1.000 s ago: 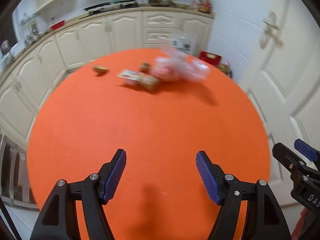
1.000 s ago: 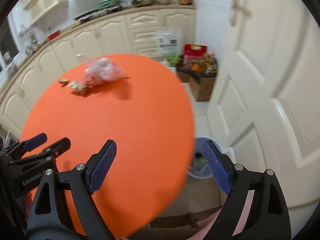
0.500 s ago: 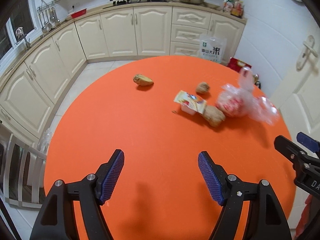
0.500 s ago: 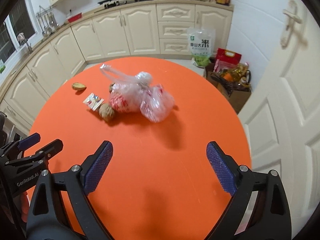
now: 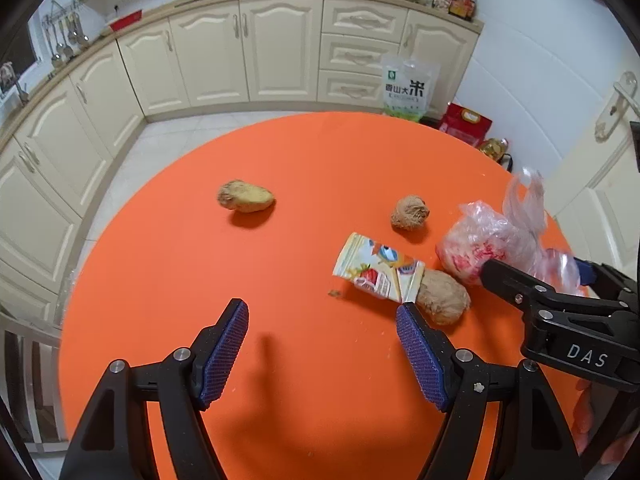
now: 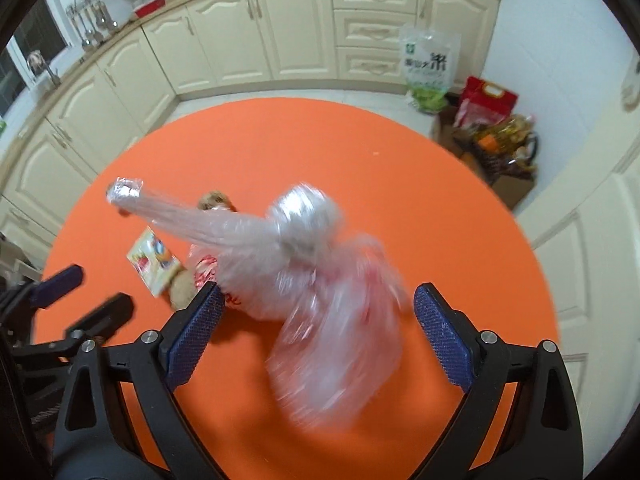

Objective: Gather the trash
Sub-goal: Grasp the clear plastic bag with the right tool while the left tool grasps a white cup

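Trash lies on a round orange table (image 5: 168,264): a yellowish potato-like lump (image 5: 246,197), a small brown lump (image 5: 409,213), a printed snack wrapper (image 5: 376,269) resting against a larger brown lump (image 5: 442,298), and a crumpled clear plastic bag (image 5: 488,240) with red print. My left gripper (image 5: 322,356) hangs open over bare table, its right pad just short of the larger lump. My right gripper (image 6: 316,312) is open and straddles the plastic bag (image 6: 320,272), which is blurred; the pads do not squeeze it. The wrapper (image 6: 152,260) shows left of the bag.
Cream kitchen cabinets (image 5: 248,48) curve round the far side. A green-and-white rice bag (image 5: 406,88), a red box (image 5: 466,124) and a carton of groceries (image 6: 500,152) stand on the floor beyond the table. A white door (image 5: 600,184) is at the right.
Both grippers have moved forward and lower over the table toward the trash. The plastic bag, earlier far ahead, now sits between the right gripper's fingers. The left gripper now nears the wrapper.
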Tool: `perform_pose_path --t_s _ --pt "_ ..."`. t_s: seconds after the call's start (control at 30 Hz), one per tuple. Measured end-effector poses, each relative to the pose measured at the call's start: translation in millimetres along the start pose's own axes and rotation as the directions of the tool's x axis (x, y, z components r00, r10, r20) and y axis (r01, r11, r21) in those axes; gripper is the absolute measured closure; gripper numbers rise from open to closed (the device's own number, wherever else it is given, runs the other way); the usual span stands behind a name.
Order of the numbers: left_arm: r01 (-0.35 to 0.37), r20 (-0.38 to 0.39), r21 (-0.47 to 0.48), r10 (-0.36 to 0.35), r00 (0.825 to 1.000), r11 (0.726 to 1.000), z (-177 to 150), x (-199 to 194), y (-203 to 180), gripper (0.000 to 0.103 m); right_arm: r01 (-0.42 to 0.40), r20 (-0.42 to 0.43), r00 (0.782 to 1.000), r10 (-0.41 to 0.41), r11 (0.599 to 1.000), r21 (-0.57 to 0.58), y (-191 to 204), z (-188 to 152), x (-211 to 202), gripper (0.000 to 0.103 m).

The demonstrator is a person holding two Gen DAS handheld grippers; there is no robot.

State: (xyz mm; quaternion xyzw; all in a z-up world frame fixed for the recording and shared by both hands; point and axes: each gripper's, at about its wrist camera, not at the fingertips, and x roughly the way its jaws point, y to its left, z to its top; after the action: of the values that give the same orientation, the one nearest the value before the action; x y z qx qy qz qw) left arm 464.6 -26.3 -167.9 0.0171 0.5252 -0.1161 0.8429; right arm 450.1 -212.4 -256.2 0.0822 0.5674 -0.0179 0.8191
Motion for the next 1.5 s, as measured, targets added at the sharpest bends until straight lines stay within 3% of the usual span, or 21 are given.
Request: perform_pose_path --t_s 0.13,0.2,0.23,0.27,0.37,0.8,1.0,1.17,1.3,1.43,1.5 --pt "0.067 -0.025 -0.018 -0.068 0.997 0.998 8 5 6 0.031 -0.014 0.007 1.0 0.014 1.0 -0.019 0 7 10 0.01" --pt "0.066 -0.024 -0.022 -0.066 0.998 0.998 12 8 9 0.031 -0.082 -0.015 0.997 0.081 0.996 -0.019 -1 8 16 0.02" --pt "0.064 -0.023 -0.025 -0.065 0.998 0.998 10 7 8 0.031 -0.114 -0.029 0.993 0.114 0.993 -0.016 0 7 18 0.037" --pt "0.061 -0.029 -0.024 -0.062 0.998 0.998 13 8 9 0.031 -0.147 -0.046 0.988 0.147 0.989 -0.014 -1 6 19 0.046" --pt "0.073 -0.041 -0.025 -0.074 0.996 0.997 16 11 9 0.031 -0.07 -0.039 0.997 0.068 0.996 -0.055 -3 -1 15 0.051" --pt "0.087 -0.007 -0.005 -0.087 0.996 0.996 32 31 2 0.021 -0.021 -0.055 0.998 0.019 0.999 -0.036 -27 -15 1 0.046" --pt "0.117 -0.064 -0.011 -0.117 0.991 0.993 30 36 18 0.022 -0.013 -0.059 0.998 0.011 0.999 -0.034 -22 -17 -2 0.046" --pt "-0.01 -0.088 -0.003 0.01 0.996 1.0 34 44 30 0.029 -0.012 -0.065 0.998 0.009 0.999 -0.035 -21 -15 -1 0.044" --pt "0.036 -0.051 0.054 -0.034 0.998 0.998 37 42 18 0.03 -0.001 -0.06 0.998 -0.002 0.999 -0.05 -16 -17 -1 0.042" --pt "-0.042 -0.016 0.116 0.044 0.999 0.992 38 51 5 0.029 -0.003 -0.061 0.998 0.0 0.999 -0.048 -14 -17 -2 0.042" --pt "0.01 0.02 0.075 -0.012 1.0 0.997 39 48 10 0.042 0.0 -0.056 0.998 -0.003 0.998 -0.06 -10 -19 -2 0.042"
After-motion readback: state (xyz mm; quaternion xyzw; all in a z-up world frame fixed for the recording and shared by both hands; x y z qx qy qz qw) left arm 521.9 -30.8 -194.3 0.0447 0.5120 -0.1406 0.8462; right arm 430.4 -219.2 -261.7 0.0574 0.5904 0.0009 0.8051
